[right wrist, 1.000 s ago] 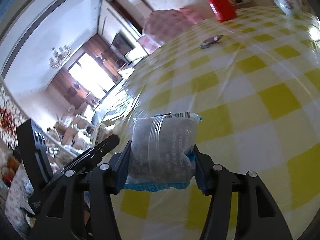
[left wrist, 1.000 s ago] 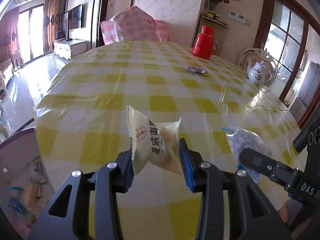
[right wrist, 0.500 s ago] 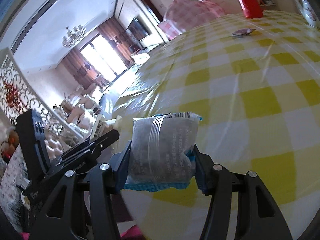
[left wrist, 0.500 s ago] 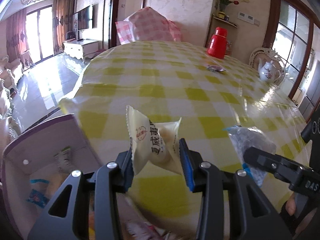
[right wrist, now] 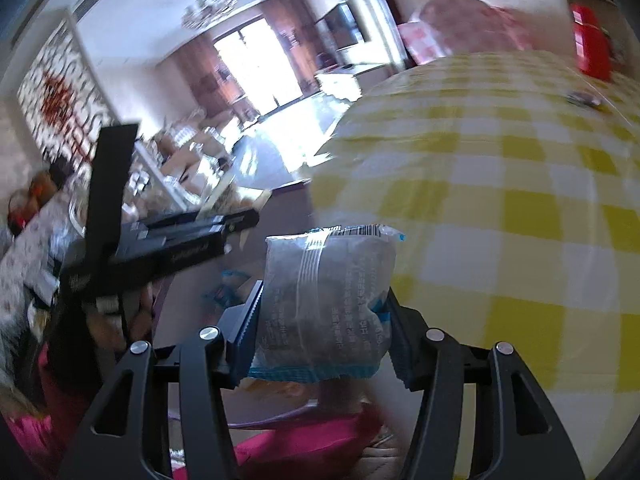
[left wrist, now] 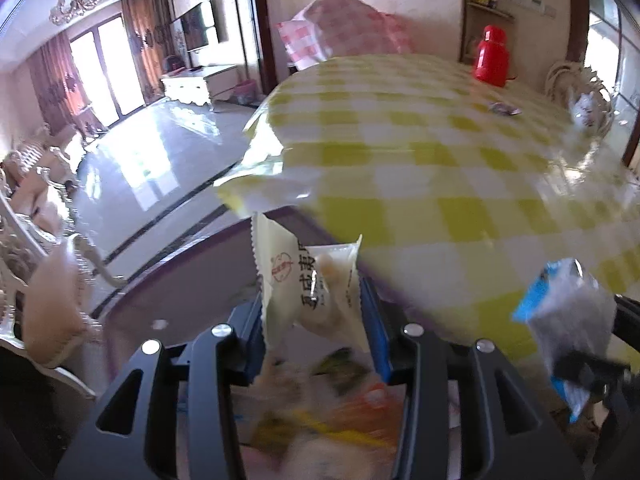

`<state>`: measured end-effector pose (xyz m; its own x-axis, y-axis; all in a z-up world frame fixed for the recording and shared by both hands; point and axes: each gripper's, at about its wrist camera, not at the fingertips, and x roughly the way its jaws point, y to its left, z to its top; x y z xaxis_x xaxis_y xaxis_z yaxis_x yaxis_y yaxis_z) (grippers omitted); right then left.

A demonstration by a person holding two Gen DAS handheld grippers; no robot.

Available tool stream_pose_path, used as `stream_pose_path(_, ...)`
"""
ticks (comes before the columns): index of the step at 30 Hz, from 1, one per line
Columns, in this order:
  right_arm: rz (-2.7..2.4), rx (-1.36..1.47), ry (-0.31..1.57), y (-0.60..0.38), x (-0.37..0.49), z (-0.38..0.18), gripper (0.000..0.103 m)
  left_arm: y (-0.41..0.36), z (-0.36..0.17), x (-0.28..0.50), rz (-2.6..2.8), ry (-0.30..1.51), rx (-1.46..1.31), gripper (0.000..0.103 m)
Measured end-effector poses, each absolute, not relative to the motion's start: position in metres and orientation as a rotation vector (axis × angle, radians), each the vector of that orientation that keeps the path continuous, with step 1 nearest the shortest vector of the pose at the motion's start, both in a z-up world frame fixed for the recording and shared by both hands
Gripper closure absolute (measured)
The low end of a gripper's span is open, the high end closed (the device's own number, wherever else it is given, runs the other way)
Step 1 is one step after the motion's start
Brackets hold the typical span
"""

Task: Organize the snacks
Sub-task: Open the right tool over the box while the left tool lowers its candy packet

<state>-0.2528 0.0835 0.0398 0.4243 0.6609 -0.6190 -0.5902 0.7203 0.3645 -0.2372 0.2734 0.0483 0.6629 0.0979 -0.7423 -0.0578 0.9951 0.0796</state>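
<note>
Cream-coloured snack packet [left wrist: 310, 284] with red stamp and dark lettering stands upright, clamped between the blue pads of the left gripper [left wrist: 312, 312], off the worktop [left wrist: 440, 168] edge above blurred wrappers. Grey, blue-edged snack pouch [right wrist: 326, 300] is clenched in the right gripper [right wrist: 322, 316], beside the yellow-checked worktop. Small dark wrapper [left wrist: 505, 109] and red flask [left wrist: 490, 56] sit far back.

Red thermos [left wrist: 493, 55] (far side), teapot [left wrist: 587, 108].

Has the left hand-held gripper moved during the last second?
Yes. The left hand-held gripper drew back off the checked table, and is now over the purple-rimmed bin.
</note>
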Motion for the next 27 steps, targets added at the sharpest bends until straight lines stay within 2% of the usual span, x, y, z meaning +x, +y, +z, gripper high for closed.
stream_pose_path(7, 0.862, -0.049, 0.808, 0.132, -0.276, 0.032, 0.048, 0.298, 0.051, -0.244, 0.115, 0.882, 0.085, 0.057)
stream_pose_path(9, 0.878, -0.068, 0.779, 0.141, -0.282, 0.031, 0.044, 0.303, 0.051, -0.243, 0.142, 0.881, 0.086, 0.054)
stream_pose_path(10, 0.878, -0.078, 0.750, 0.146, -0.284, 0.032, 0.043, 0.308, 0.051, -0.241, 0.174, 0.879, 0.079, 0.042)
stream_pose_path(11, 0.877, -0.083, 0.725, 0.148, -0.285, 0.033, 0.038, 0.311, 0.051, -0.241, 0.205, 0.874, 0.076, 0.032)
stream_pose_path(12, 0.875, -0.083, 0.714, 0.149, -0.287, 0.035, 0.026, 0.313, 0.052, -0.240, 0.253, 0.864, 0.075, 0.018)
stream_pose_path(13, 0.875, -0.072, 0.696, 0.146, -0.288, 0.038, 0.023, 0.317, 0.054, -0.239, 0.314, 0.845, 0.073, 0.014)
stream_pose_path(22, 0.734, 0.111, 0.686, 0.062, -0.256, 0.054, 0.021, 0.274, 0.070, -0.244, 0.269, 0.676, 0.047, 0.002)
stream_pose_path(27, 0.600, 0.183, 0.673, 0.008, -0.239, 0.053, 0.021, 0.227, 0.065, -0.235, 0.111, 0.702, 0.018, 0.002)
